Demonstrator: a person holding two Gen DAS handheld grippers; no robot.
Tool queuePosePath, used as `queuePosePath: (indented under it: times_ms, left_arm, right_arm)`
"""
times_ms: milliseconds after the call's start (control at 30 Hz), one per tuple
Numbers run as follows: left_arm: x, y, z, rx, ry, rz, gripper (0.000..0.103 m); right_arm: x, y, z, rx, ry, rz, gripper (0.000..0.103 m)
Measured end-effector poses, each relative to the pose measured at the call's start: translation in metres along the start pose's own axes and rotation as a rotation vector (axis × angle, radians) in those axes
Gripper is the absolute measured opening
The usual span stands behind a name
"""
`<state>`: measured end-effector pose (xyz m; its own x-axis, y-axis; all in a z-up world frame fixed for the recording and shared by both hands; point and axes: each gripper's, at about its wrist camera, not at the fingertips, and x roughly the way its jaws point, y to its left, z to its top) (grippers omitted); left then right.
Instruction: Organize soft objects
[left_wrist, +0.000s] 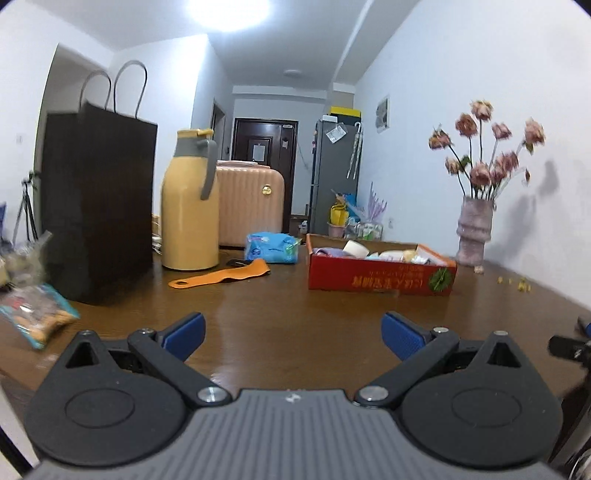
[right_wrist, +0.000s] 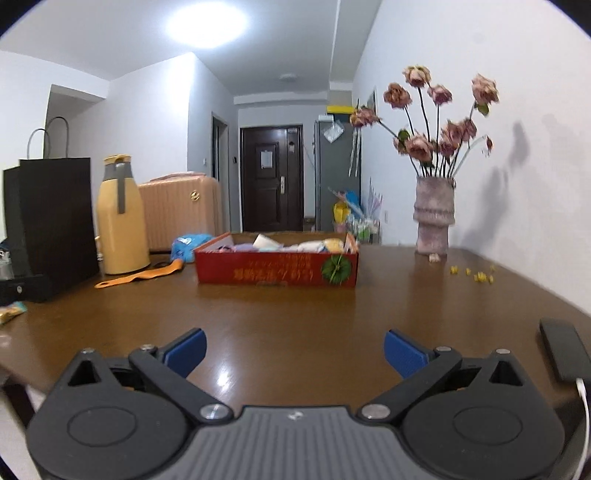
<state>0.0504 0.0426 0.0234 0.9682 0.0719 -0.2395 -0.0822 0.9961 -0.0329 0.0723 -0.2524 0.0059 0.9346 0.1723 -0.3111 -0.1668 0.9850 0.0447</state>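
Both tongs are spread wide and hold nothing. From my left wrist view, the left gripper hangs over bare brown table, blue pads far apart. Using the red box as landmark: it sits ahead and to the right, soft packets heaped inside. Left of the box lie a blue tissue pack and an orange strap; further left a yellow flask and a black paper bag. Right of the box stands a vase.

From my right wrist view, the right gripper is empty too, fully spread. Red box straight ahead, well apart from my pads. Vase right of the box, flask and bag left of it.
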Motion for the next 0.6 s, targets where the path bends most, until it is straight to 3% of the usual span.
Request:
queuePosePath:
  times_ms: [133, 233, 333, 600]
  left_arm:
    - [-0.014, 0.001, 0.014, 0.036, -0.019, -0.002, 0.103]
    - [-0.019, 0.004, 0.018, 0.022, -0.036, 0.012, 0.103]
    - [-0.016, 0.003, 0.019, 0.029, -0.024, 0.009, 0.103]
    - [-0.014, 0.000, 0.014, 0.033, -0.013, -0.009, 0.103]
  right_arm:
    - [-0.023, 0.012, -0.001, -0.016, -0.005, 0.026, 0.103]
    - [-0.023, 0.013, 0.001, 0.000, -0.033, 0.019, 0.103]
    - [-0.018, 0.010, -0.001, 0.037, -0.002, 0.014, 0.103]
    - [-0.018, 0.012, 0.002, 0.018, -0.018, -0.002, 0.103]
